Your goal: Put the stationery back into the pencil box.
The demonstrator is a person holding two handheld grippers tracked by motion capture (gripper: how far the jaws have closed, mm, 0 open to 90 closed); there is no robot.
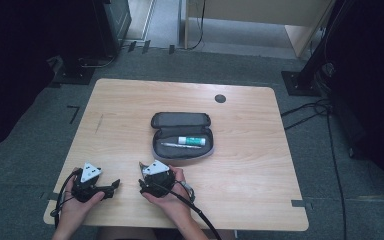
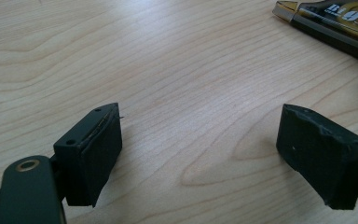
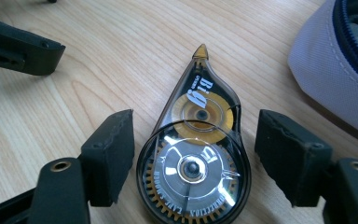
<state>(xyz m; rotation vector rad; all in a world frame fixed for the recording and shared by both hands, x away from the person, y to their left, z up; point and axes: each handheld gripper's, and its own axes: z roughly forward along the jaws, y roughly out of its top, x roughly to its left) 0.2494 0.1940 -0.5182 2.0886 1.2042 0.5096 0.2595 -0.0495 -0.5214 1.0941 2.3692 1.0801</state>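
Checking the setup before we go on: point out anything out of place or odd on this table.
One thing stands out: the correction tape dispenser lies flat on the table, outside the open pencil case, whose pen and tube are inside. It sits between the right gripper jaws, which look clear of it. Nothing looks spilled or damaged.

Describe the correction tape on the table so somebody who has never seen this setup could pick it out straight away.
On the wooden table, look at the near edge in front of the open grey pencil case. The correction tape lies flat there between the open jaws of the right gripper. It is a smoky see-through teardrop with gold reels inside and a pointed tip.
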